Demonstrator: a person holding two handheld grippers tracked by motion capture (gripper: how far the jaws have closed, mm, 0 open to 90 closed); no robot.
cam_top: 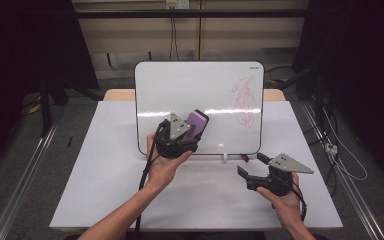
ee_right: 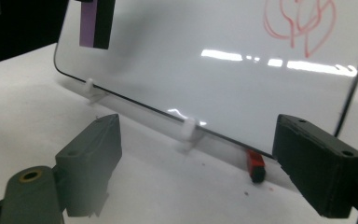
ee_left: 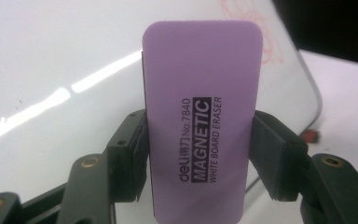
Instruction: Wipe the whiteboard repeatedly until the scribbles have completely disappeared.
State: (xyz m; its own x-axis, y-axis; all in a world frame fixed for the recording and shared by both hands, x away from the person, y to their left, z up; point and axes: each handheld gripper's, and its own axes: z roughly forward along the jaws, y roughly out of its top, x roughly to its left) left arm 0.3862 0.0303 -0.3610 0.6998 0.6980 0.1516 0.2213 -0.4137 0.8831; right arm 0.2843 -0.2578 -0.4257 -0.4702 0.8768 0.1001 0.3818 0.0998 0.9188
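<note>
Your left gripper is clenched on the purple eraser, one finger on each long side, and you can see that best in the left gripper view, where the eraser stands upright between the fingers with "MAGNETIC WHITE BOARD ERASER" printed up its face. You're holding it up in front of the whiteboard, around the lower middle of it; whether it's actually touching the surface I can't tell.

The board stands propped on the white worktop on small white clips. There's a red scribble near its right edge, well apart from the eraser.

Your right gripper sits low over the worktop just right of the board's bottom corner, fingers spread wide with nothing between them. A red marker lies at the board's foot, just beyond them.
</note>
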